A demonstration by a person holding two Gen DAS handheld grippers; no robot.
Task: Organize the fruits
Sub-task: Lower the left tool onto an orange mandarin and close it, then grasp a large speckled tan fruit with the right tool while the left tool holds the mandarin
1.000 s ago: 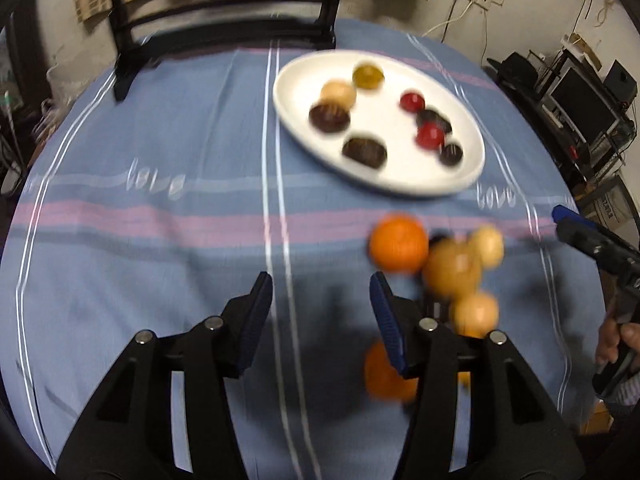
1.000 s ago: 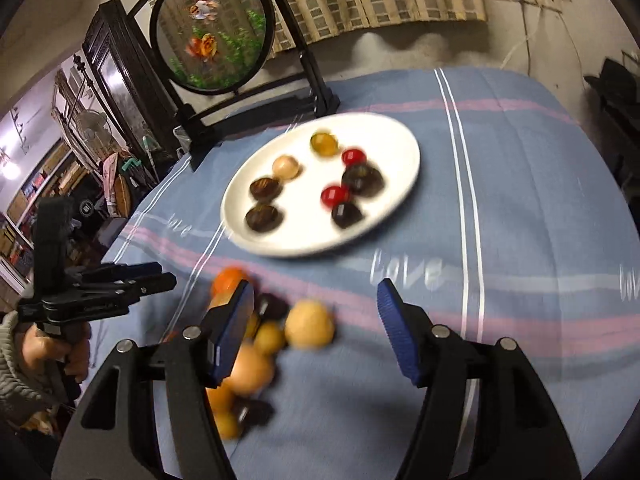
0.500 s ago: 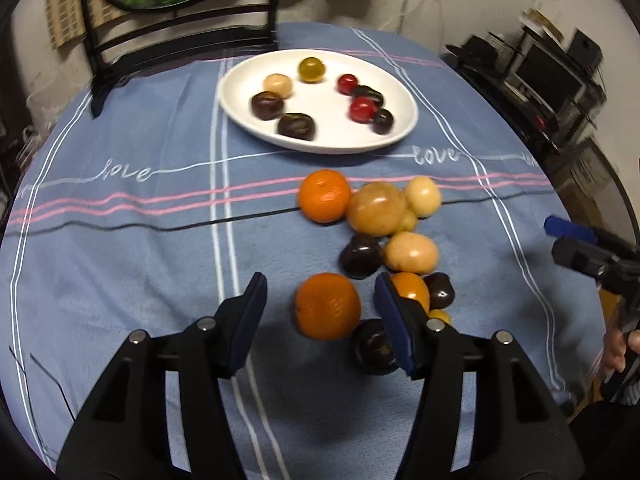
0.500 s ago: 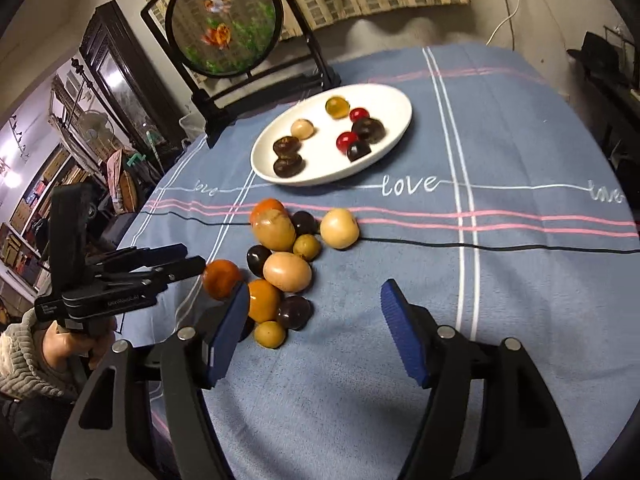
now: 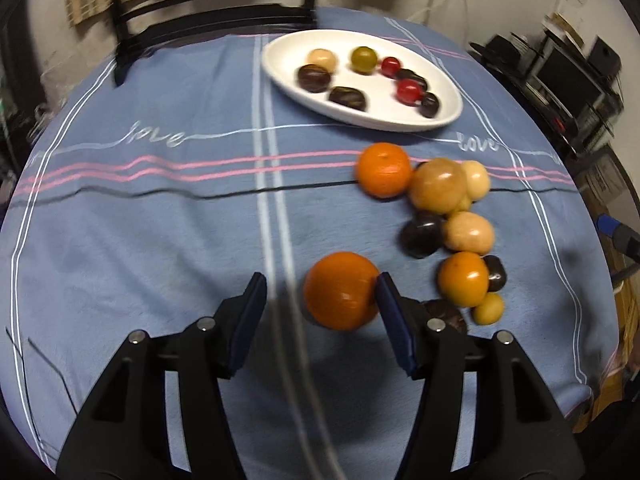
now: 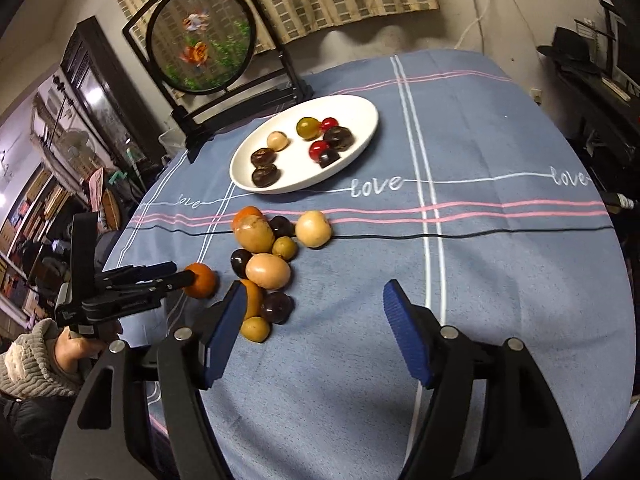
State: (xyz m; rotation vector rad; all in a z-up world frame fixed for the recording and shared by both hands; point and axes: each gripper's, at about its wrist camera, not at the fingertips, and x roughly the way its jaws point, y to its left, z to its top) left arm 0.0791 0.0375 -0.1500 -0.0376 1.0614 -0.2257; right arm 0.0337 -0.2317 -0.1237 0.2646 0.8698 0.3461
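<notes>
A white oval plate (image 5: 448, 120) (image 6: 360, 112) at the far side holds several small dark, red, green and tan fruits. A loose cluster of fruit lies on the blue cloth: an orange (image 5: 383, 169), tan fruits (image 5: 438, 186) (image 6: 267, 270), dark plums (image 5: 420, 234) and small yellow ones. My left gripper (image 5: 320, 290) is open around a near orange (image 5: 341, 296) (image 6: 200, 280); the right finger touches it, the left stands apart. My right gripper (image 6: 312, 304) is open and empty, above the cloth right of the cluster.
A round framed picture on a black stand (image 6: 200, 40) stands behind the plate. The round table's edge (image 5: 600, 280) drops off at the right. Shelves and electronics (image 5: 572, 68) line the room's right side.
My left gripper has moved forward so the near orange now sits between its fingers. My right gripper has drawn slightly closer to the cluster, still open.
</notes>
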